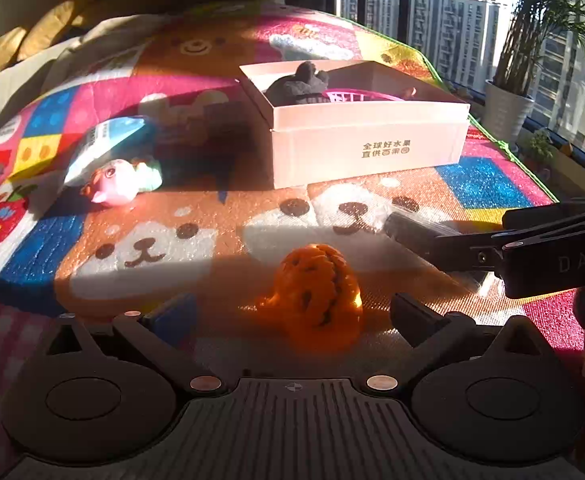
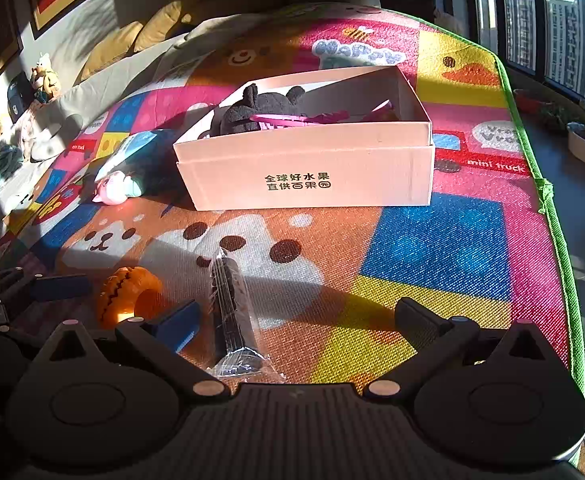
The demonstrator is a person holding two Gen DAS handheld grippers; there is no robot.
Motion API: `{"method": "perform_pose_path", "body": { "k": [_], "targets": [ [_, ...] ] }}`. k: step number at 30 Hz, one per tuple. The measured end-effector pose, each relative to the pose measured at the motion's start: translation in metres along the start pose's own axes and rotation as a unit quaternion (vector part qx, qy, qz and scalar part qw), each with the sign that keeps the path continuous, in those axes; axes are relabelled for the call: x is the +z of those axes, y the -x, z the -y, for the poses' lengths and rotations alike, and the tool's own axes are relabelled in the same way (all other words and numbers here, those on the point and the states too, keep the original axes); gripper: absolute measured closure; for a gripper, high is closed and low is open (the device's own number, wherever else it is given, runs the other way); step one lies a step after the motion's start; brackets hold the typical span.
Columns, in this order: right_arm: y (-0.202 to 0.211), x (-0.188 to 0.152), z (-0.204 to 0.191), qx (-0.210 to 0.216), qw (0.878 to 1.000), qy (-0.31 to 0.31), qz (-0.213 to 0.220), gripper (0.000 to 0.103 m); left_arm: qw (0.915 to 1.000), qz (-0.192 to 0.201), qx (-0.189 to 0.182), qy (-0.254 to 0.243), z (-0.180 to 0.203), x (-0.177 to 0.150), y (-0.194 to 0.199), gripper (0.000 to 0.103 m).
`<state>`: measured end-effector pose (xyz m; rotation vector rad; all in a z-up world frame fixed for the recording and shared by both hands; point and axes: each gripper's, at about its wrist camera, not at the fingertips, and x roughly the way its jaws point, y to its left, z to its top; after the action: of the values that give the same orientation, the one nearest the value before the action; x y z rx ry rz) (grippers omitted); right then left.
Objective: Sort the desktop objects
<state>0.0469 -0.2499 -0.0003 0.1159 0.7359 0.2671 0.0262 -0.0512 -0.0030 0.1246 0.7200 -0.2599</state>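
An orange pumpkin toy (image 1: 318, 292) lies on the colourful play mat, between the fingers of my open left gripper (image 1: 288, 316); it also shows in the right wrist view (image 2: 126, 296). A dark bar in clear plastic wrap (image 2: 232, 312) lies between the fingers of my open right gripper (image 2: 296, 324), close to the left finger; its end shows in the left wrist view (image 1: 408, 228). A white cardboard box (image 2: 312, 172) (image 1: 368, 148) holds a dark plush toy (image 2: 252, 114) and a pink basket (image 2: 288, 120). A pink figurine (image 1: 120, 182) and a blue-white packet (image 1: 104, 146) lie left of the box.
The mat's green edge (image 2: 548, 200) runs along the right, with floor, plant pots (image 1: 504, 110) and windows beyond. Yellow cushions (image 2: 132, 44) and small toys (image 2: 44, 76) sit at the far left. The left gripper's body shows at the left edge of the right wrist view (image 2: 8, 292).
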Motion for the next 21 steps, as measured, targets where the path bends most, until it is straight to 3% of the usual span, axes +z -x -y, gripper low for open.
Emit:
{"method": "perform_pose_path", "body": {
  "k": [6,21],
  "targets": [
    [0.003,-0.001,0.006,0.016,1.0,-0.017,0.007,0.0,0.9994,0.012,0.032,0.009,0.003,-0.007,0.007,0.0],
    [-0.011,-0.003,-0.027,-0.068,0.996,0.06,-0.022,0.0,0.9979,0.027,-0.025,0.053,-0.021,-0.012,0.015,0.0]
  ]
}}
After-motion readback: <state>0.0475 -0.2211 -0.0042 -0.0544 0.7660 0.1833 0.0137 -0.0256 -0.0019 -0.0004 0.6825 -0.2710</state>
